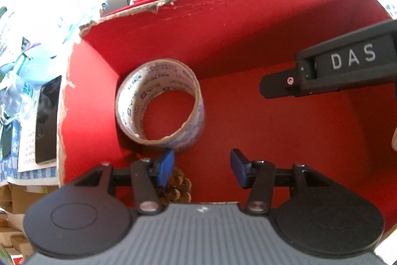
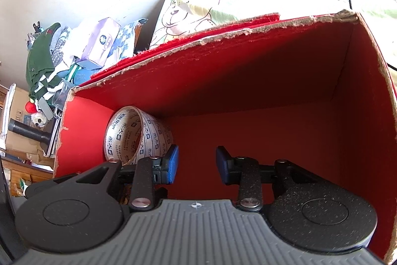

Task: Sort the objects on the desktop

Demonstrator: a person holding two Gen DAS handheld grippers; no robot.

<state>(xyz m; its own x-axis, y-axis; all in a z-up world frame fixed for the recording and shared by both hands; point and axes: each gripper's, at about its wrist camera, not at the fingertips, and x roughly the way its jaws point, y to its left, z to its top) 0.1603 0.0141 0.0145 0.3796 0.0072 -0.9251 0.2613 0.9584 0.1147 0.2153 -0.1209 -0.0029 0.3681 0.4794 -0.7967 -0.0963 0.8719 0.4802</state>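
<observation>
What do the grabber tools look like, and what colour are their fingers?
Each grabber has a grey ribbed body, two round black discs and black link bars with silver rivets. The left gripper and the right gripper both end in blue pad fingers. In the left wrist view, the other tool's black side bar carries white letters "DAS" and a small red dot.

Your red box and what lies in it

You see the red box (image 1: 248, 24) with torn cardboard edges; on its red floor the tape roll (image 1: 158, 101) leans in the far left corner, touching the left wall, and the pine cone (image 1: 180, 186) lies nearer to you, just beside the roll. The box stands on a blue checked cloth (image 1: 15, 165), beside a black case (image 1: 47, 123).
</observation>
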